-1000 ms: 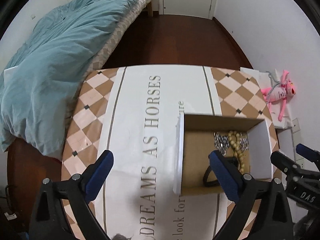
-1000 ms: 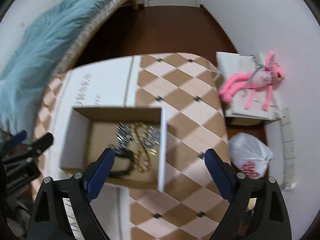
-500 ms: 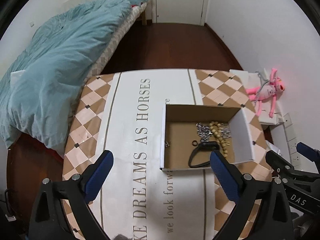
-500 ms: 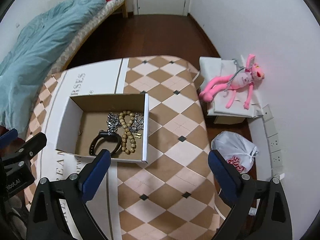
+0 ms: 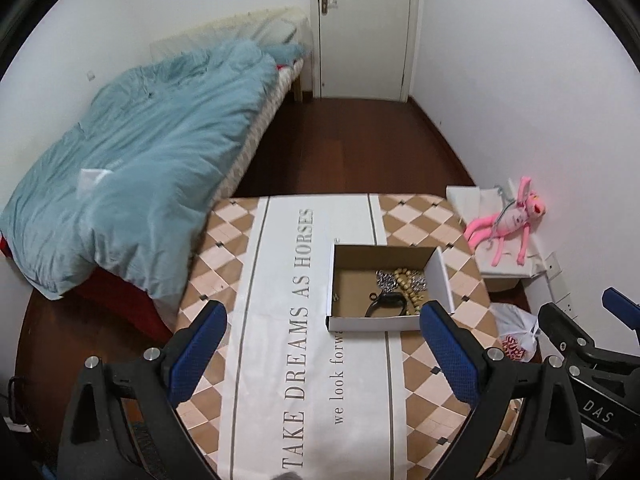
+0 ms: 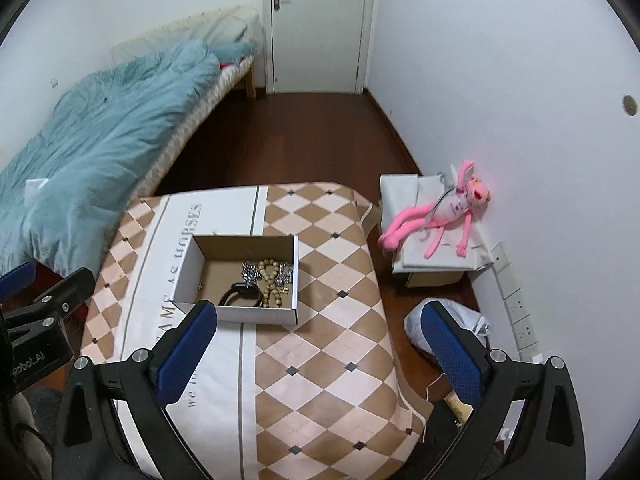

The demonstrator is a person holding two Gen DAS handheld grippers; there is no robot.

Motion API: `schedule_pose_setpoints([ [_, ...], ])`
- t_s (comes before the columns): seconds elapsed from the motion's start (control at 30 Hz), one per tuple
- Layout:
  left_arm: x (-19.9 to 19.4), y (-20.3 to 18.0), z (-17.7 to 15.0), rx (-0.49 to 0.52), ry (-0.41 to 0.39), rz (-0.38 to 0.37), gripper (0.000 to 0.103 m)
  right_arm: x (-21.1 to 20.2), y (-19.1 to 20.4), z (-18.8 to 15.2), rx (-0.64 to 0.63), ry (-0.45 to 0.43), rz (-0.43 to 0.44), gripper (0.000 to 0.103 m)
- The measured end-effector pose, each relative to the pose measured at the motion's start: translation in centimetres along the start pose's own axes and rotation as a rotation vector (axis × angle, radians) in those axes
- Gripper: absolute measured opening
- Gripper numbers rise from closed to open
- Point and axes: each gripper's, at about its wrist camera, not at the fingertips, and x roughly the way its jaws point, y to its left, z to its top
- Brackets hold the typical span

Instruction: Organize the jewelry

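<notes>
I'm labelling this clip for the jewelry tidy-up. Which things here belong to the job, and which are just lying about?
Job:
cardboard box
bead string
silver chains
black band

Lying about:
pink plush toy
white plastic bag
blue duvet

**Hidden and cut off**

Near end of black band [image 5: 386, 304] lost behind box wall [image 5: 370, 324]. Silver chain [image 6: 250, 271] too small to make out links. Lower right: white bag [image 6: 452, 322] partly behind blue pad [image 6: 450, 350]. Tablecloth lettering [image 5: 300, 412] clipped at bottom edge.

The tablecloth [image 5: 280, 280] reads "TAKE DREAMS AS HORSES".
</notes>
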Motion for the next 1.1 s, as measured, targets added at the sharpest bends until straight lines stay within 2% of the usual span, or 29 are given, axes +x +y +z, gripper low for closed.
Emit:
schedule_pose_setpoints([
  [0.33, -5.3, 0.2, -0.7, -0.002, -0.052, -0.025, 0.099, -6.7, -0.6, -0.3, 0.012, -0.088, -0.002, 0.103],
  [0.6, -7.9, 0.2, -0.9, 0.002, -0.081, -0.032, 0.099, -9.4, -1.2, -0.6, 0.031, -0.12, 0.011, 0.103],
  [0.9, -6.8, -0.4, 0.0, -0.009, -0.036, -0.042, 0.099, -9.7, -1.5, -0.1, 0.034, -0.109, 0.001, 0.103],
  [1.1, -4.9, -1.0, 1.3, 0.001, -0.001, -0.028, 0.099, -6.9, -1.7, 1.3, 0.026, -0.059, -0.004, 0.103],
])
